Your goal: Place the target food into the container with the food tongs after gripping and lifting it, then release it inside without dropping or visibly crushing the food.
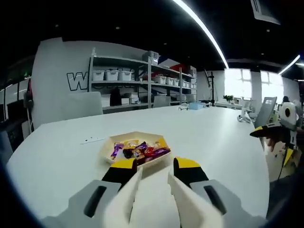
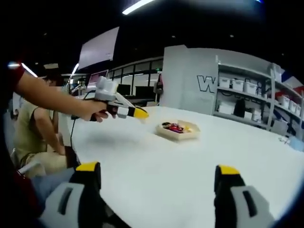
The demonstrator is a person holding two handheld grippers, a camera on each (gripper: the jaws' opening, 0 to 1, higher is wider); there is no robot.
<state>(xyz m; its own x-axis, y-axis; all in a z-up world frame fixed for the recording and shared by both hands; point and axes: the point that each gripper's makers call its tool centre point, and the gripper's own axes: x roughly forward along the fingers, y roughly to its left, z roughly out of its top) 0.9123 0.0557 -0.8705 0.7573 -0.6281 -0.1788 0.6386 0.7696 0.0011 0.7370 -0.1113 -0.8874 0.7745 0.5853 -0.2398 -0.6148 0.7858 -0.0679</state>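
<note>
A shallow cream tray (image 1: 164,141) of wrapped sweets (image 1: 138,150), purple, red and yellow, sits on the white table just beyond my left gripper (image 1: 156,167). That gripper's yellow-tipped jaws stand a little apart with nothing between them, and hover above the table short of the tray. In the right gripper view the same tray (image 2: 189,133) lies mid-table, far ahead. My right gripper (image 2: 157,170) is wide open and empty, low over the near table. The left gripper (image 2: 139,113) comes in from the left in a person's hand, pointing at the tray. The right gripper (image 1: 271,141) shows at the table's right edge.
The large white table (image 1: 218,137) has much bare surface around the tray. Shelving with white bins (image 1: 111,75) stands behind it, with chairs (image 1: 84,104) along the far side. A person (image 2: 35,128) sits at the table's left edge, beside an arm (image 2: 52,100).
</note>
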